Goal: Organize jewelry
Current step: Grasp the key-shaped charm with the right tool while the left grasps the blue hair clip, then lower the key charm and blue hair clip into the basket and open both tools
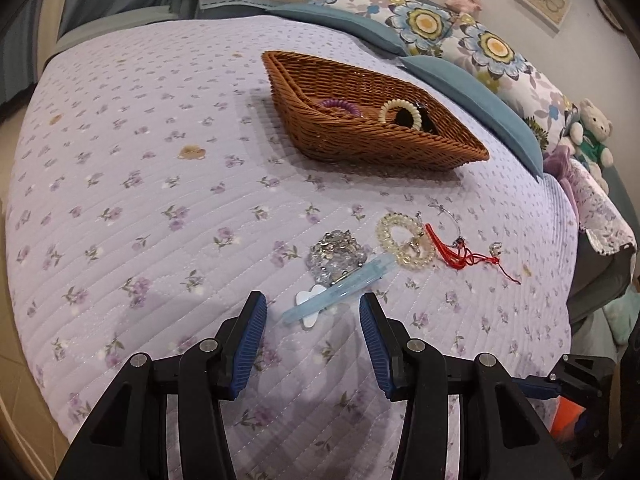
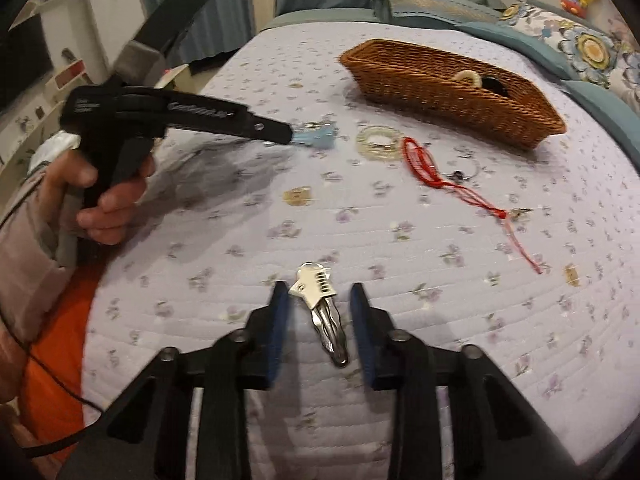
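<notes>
A brown wicker basket (image 1: 400,140) stands on the lilac quilt and holds a purple coil tie (image 1: 338,105) and a cream coil tie (image 1: 400,114). My left gripper (image 1: 313,307) is open just short of a light blue hair clip (image 1: 340,290). Beyond it lie a silver sparkly piece (image 1: 336,254), a clear bead bracelet (image 1: 406,240) and a red cord (image 1: 452,254). My right gripper (image 2: 320,294) is open with a silver hair clip (image 2: 324,308) lying between its fingers. The basket (image 2: 448,92), bracelet (image 2: 380,142) and red cord (image 2: 432,172) show beyond it.
Blue and floral pillows (image 1: 460,36) line the far edge behind the basket. A teddy bear (image 1: 594,132) sits at the right. In the right wrist view the person's hand holds the left gripper's handle (image 2: 120,136) over the quilt's left side.
</notes>
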Motion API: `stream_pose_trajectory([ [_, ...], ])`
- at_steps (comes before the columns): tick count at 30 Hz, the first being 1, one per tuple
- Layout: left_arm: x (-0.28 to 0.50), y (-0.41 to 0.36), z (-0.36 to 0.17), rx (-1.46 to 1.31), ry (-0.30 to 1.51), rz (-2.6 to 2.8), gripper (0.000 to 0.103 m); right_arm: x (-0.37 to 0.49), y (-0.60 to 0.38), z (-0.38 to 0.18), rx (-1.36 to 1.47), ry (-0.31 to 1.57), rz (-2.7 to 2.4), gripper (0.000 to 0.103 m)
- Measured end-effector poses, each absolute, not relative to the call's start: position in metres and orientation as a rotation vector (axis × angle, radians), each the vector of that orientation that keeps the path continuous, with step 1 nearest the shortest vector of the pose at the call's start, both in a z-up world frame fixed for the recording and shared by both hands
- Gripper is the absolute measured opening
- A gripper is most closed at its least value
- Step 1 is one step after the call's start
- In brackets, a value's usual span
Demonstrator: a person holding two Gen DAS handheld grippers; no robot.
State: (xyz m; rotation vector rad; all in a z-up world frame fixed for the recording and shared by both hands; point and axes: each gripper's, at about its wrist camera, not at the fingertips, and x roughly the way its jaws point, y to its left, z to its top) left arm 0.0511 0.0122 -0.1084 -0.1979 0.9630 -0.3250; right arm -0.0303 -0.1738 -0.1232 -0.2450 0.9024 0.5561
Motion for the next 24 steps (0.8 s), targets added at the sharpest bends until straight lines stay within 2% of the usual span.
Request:
stream_pose_trajectory([
  [16, 0.05, -0.033, -0.109, -0.002, 0.982, -0.381, 0.049, -0.014, -0.194, -0.126, -0.146, 0.914, 0.516, 0.028],
  [18, 0.047, -0.037, -0.111, 0.039, 0.978, -0.369, 0.038, -0.015, -0.195, -0.126, -0.142, 0.909, 0.513, 0.028],
  [20, 0.045, -0.039, -0.111, 0.05, 0.976, -0.382, 0.018, -0.016, -0.192, -0.126, -0.153, 0.9, 0.509, 0.028],
  [24, 0.041, -0.042, -0.11, 0.071, 0.961, -0.379, 0.018, -0.017, -0.19, -0.126, -0.165, 0.886, 0.508, 0.025],
])
